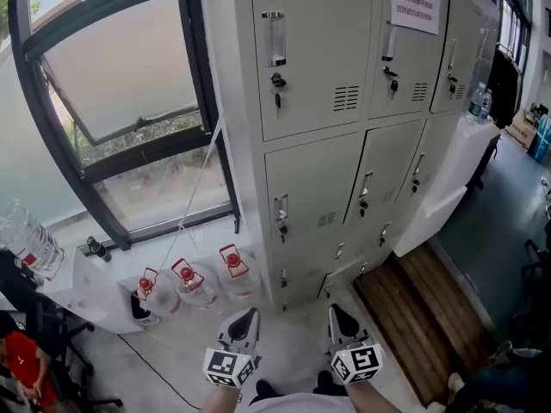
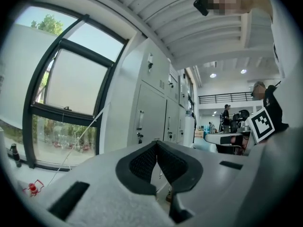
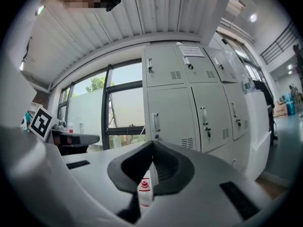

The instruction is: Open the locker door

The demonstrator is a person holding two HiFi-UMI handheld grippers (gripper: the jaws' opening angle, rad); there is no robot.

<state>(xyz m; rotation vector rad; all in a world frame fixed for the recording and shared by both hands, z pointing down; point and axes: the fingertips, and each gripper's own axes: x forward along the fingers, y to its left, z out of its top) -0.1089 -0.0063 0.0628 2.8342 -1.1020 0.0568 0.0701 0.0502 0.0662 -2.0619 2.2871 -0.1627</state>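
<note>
A bank of grey-white metal lockers (image 1: 344, 101) stands ahead, each door with a vertical handle (image 1: 275, 38) and a key lock (image 1: 277, 82). All doors are closed. My left gripper (image 1: 246, 320) and right gripper (image 1: 337, 316) hang low near my body, well short of the lockers, both pointing toward them. Both are shut with nothing between the jaws. In the left gripper view the lockers (image 2: 154, 108) sit beyond the closed tips (image 2: 156, 143). The right gripper view shows the locker doors (image 3: 189, 103) past its closed tips (image 3: 152, 143).
Three water jugs with red caps (image 1: 185, 284) stand on the floor left of the lockers, below a large window (image 1: 120, 84). A white counter (image 1: 456, 170) with bottles abuts the lockers' right end. A wooden platform (image 1: 422, 317) lies on the floor at right. People stand far back.
</note>
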